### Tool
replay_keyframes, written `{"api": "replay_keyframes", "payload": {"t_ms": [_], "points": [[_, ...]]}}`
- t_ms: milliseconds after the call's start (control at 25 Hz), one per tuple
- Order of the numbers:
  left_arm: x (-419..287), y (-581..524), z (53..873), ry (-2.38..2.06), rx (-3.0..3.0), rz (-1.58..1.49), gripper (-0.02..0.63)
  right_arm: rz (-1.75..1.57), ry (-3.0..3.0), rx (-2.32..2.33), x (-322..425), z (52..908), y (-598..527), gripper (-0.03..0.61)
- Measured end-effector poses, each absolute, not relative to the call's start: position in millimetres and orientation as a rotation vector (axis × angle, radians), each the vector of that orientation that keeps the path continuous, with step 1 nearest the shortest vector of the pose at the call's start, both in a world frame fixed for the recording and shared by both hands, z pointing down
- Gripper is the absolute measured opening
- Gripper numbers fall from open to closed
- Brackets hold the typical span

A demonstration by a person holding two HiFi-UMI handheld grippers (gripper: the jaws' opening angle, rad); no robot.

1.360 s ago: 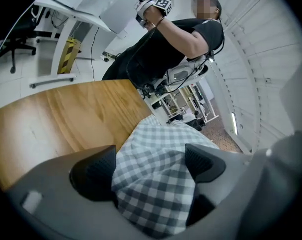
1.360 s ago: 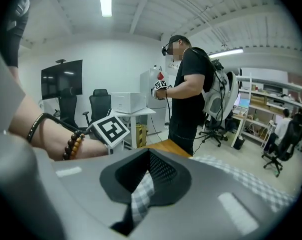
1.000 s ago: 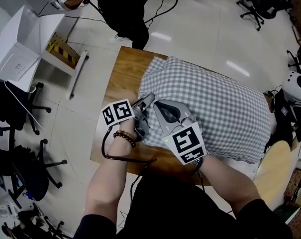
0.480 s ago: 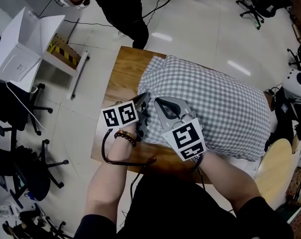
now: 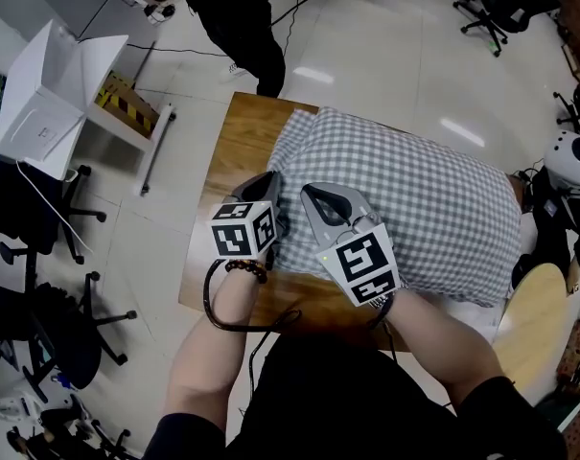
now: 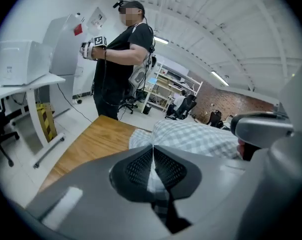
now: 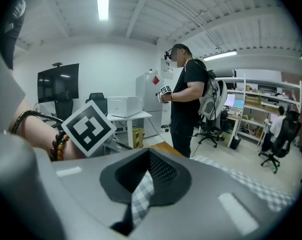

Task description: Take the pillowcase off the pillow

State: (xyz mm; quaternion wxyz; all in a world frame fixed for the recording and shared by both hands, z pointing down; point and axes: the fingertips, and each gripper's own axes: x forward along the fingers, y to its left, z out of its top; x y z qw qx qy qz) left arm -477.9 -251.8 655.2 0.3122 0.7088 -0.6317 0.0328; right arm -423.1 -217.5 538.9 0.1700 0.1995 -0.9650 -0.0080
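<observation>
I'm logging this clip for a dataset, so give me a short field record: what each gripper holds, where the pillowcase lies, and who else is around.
left gripper: shut on checked fabric at the near corner of the pillowcase
right gripper: shut on the same fabric, close beside the left one
pillowcase: grey-white check, stuffed full, lying on the wooden table
bystander: a person standing beyond the table's far end

The left gripper (image 6: 153,154) has its jaws clamped on a fold of checked pillowcase (image 6: 193,136); beyond them lies the wooden table (image 6: 93,141), a person (image 6: 121,59) standing ahead to the left
</observation>
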Motion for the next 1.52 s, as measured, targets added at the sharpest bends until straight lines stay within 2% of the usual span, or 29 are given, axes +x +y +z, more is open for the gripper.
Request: {"api": "replay_keyframes", "payload": {"t_ms": [720,1520], "points": [[-479.9,-236.3,613.4,-1.855,1.946,0.263,0.006,-0.077,-2.720,0.693,-373.4,504.8,-207.1,0.002],[-445.8,-220.1,565.6,-2.022,1.928,0.397,0.006,-0.078,-2.642,0.935,-188.7,464.8,-222.7,0.002]]}}
